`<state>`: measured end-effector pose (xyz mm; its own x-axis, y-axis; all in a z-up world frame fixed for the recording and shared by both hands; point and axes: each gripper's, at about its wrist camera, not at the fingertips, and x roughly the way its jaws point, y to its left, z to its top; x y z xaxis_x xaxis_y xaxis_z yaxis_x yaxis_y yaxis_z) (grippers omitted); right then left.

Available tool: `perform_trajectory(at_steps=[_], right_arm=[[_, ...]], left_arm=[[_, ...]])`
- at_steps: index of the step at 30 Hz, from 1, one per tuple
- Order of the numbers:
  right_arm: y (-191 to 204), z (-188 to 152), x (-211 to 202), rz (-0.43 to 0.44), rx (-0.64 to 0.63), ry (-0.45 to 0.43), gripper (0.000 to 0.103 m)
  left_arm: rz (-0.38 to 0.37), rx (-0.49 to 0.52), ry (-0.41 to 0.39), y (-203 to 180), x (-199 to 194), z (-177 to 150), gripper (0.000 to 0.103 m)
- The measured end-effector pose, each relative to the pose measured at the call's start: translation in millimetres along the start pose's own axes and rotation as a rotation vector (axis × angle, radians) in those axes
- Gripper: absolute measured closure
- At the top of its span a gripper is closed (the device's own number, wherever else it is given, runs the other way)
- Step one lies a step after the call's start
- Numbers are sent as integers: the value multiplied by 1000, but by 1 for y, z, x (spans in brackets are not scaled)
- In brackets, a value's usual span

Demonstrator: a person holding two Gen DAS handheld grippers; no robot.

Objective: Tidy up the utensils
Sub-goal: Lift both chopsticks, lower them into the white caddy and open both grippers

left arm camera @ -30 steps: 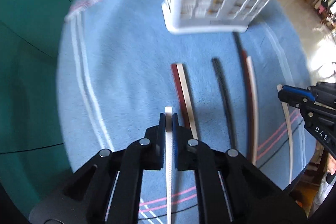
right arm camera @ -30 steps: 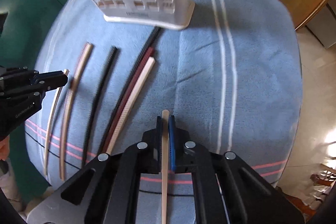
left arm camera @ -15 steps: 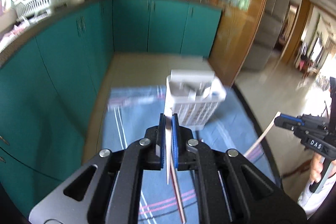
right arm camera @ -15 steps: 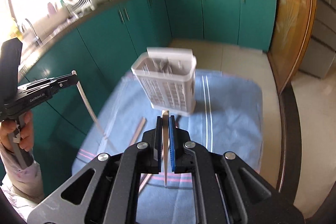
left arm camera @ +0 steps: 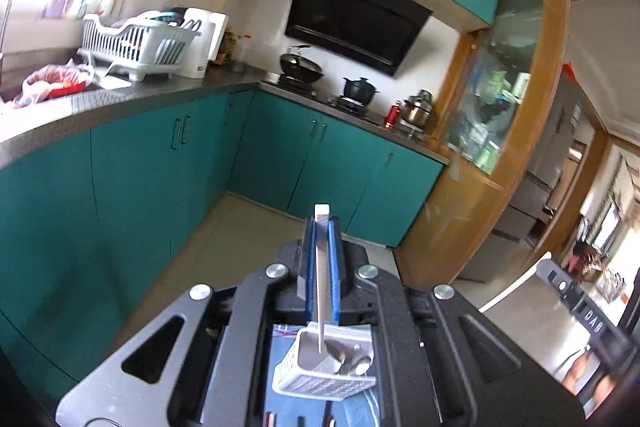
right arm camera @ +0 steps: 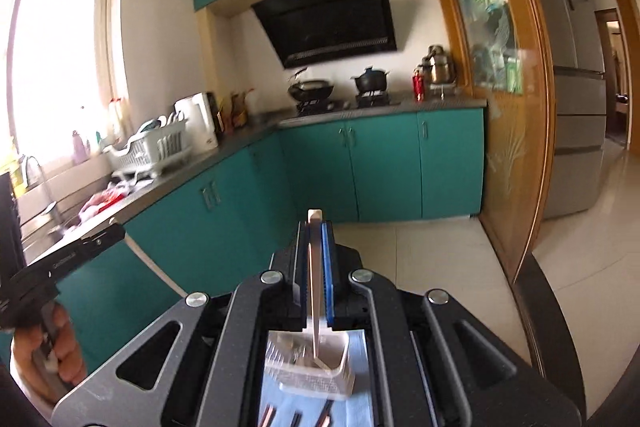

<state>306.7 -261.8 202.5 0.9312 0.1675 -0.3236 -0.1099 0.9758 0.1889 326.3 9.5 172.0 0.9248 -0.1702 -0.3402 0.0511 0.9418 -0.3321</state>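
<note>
My left gripper (left arm camera: 322, 229) is shut on a white chopstick (left arm camera: 322, 279). The stick hangs down through the jaws, its tip just over the white slotted basket (left arm camera: 316, 385), which holds metal utensils. My right gripper (right arm camera: 316, 231) is shut on a pale wooden chopstick (right arm camera: 314, 291), whose tip points into the same basket (right arm camera: 320, 383). The basket stands on a blue cloth (right arm camera: 356, 343). Several more chopsticks (right arm camera: 268, 417) lie on the cloth in front of it. Each gripper also shows at the edge of the other's view: the right gripper (left arm camera: 580, 311) and the left gripper (right arm camera: 80, 251).
Teal cabinets (left arm camera: 168, 163) and a grey counter with a dish rack (left arm camera: 136, 43) run along the left. At the back are a stove with pots (right arm camera: 340, 87) and a range hood. A wooden glass door (right arm camera: 500, 75) and a fridge stand on the right, above a tiled floor.
Both grippers have risen and tipped up from looking down at the cloth to looking across the kitchen. The basket has gone from ahead of the fingers to beneath the hanging chopsticks.
</note>
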Motion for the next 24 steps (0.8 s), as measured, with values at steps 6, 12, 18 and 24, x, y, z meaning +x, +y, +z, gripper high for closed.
perform_trajectory(at_steps=[6, 12, 18, 24], right_arm=[[-19, -50, 56, 4, 59, 100, 96], [-25, -86, 62, 12, 55, 148, 96], [-32, -91, 36, 2, 82, 122, 62], [-49, -110, -18, 4, 152, 83, 57]], left_arm=[[65, 31, 59, -1, 52, -56, 97], [57, 27, 140, 17, 67, -95, 97], [54, 57, 103, 21, 46, -100, 78], [58, 45, 72, 40, -4, -108, 55]])
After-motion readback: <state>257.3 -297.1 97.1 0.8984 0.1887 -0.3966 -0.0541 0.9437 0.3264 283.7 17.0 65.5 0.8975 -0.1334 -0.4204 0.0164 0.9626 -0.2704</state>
